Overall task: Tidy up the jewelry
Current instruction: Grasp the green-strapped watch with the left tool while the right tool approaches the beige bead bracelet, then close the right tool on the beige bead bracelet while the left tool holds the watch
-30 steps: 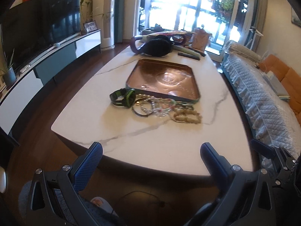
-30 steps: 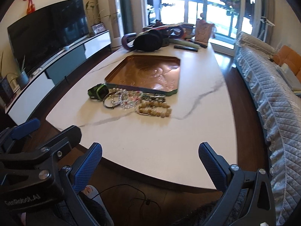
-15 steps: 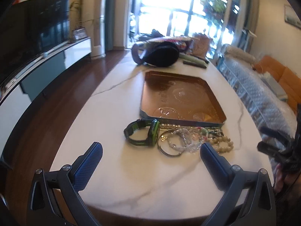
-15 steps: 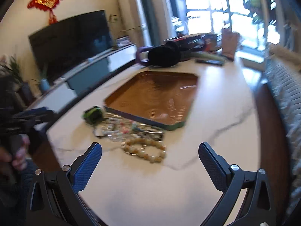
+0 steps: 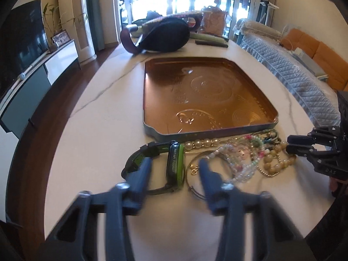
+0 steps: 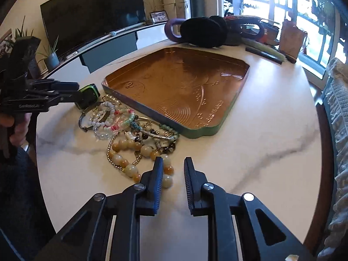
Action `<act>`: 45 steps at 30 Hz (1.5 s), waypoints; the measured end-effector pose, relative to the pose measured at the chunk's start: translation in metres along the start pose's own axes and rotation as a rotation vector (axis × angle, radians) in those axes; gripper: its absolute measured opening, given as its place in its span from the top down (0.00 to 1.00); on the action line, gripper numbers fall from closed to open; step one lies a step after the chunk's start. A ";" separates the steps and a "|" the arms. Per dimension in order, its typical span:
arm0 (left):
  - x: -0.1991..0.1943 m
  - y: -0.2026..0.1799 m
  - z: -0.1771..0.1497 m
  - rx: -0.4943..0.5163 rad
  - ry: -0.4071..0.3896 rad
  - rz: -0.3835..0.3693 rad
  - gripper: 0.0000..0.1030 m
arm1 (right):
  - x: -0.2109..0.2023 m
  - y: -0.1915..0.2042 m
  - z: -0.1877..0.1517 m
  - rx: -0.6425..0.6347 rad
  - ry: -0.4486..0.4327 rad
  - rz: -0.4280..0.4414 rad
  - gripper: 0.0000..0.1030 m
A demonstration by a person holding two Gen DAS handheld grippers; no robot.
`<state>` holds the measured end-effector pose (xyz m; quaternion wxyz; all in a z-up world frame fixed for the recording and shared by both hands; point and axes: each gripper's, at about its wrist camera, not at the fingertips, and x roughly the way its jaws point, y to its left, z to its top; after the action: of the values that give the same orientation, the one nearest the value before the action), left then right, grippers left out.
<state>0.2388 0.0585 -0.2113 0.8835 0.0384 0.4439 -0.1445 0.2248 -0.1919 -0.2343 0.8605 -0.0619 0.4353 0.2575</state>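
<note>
The jewelry lies in a heap on the bench just outside the near rim of the copper tray point(image 5: 208, 100), which holds nothing yet. At the pile's left end sits a green-and-black watch point(image 5: 174, 165); next to it a thin metal bangle point(image 5: 195, 169), clear bead bracelets point(image 5: 237, 163), and at the right end a strand of large cream beads point(image 6: 130, 158).

The left gripper point(image 5: 174, 167) has narrowed around the watch: its jaws stand either side of the watch body, but motion blur prevents a finding on whether the pads press on it. The right gripper point(image 6: 173, 169) is narrowed to a slim gap with bare bench between the jaws; its left jaw sits over the near end of the cream beads, which lie beside the gap, not in it.

Recommendation: the left side should seat squarely on the watch body, not the strap, and lift clear of the bangle before crossing the tray rim. In my judgement, the right side needs to shift toward the beads and take one bead fully between the pads; the strands are tangled, so a slow lift is advised.

Against the earlier frames, both grippers were spread wide and farther from the pile; their jaws have just been closing, and the pile appears undisturbed.
</note>
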 end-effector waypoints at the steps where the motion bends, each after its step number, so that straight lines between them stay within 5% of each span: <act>1: 0.007 0.002 0.000 -0.012 0.024 -0.009 0.80 | -0.001 0.002 0.000 -0.016 0.000 -0.009 0.82; 9: 0.009 0.007 0.001 -0.037 0.029 0.000 0.83 | -0.006 0.009 -0.003 -0.063 -0.002 -0.052 0.90; 17: -0.016 0.008 -0.017 -0.122 0.004 -0.062 0.83 | -0.052 -0.008 0.002 0.031 -0.172 -0.053 0.90; 24: -0.010 0.008 -0.026 -0.131 0.050 -0.004 0.84 | -0.053 0.000 -0.002 0.003 -0.154 -0.097 0.90; 31: -0.010 0.005 -0.029 -0.122 0.047 0.030 0.83 | -0.026 -0.016 -0.012 0.077 -0.015 -0.081 0.88; 34: -0.011 0.003 -0.031 -0.122 0.052 0.029 0.82 | -0.022 -0.017 -0.018 0.086 0.012 -0.096 0.70; 36: -0.012 -0.001 -0.032 -0.100 0.052 0.041 0.82 | -0.019 -0.012 -0.019 0.057 0.026 -0.097 0.43; 38: -0.011 -0.003 -0.033 -0.085 0.054 0.052 0.82 | -0.015 0.003 -0.019 -0.037 0.023 -0.139 0.39; 40: -0.007 -0.002 -0.034 -0.086 0.066 0.046 0.82 | -0.013 0.006 -0.018 -0.047 0.020 -0.119 0.44; 41: -0.005 -0.001 -0.034 -0.089 0.075 0.040 0.82 | -0.012 0.003 -0.015 -0.019 0.015 -0.103 0.56; 42: -0.003 -0.001 -0.035 -0.086 0.086 0.037 0.82 | -0.012 0.000 -0.014 -0.017 0.010 -0.130 0.88; 45: -0.001 -0.003 -0.036 -0.077 0.086 0.040 0.83 | -0.011 -0.008 -0.011 0.021 0.008 -0.130 0.89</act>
<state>0.2097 0.0627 -0.2318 0.8671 0.0192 0.4859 -0.1080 0.2157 -0.2070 -0.2331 0.8741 -0.0822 0.4366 0.1963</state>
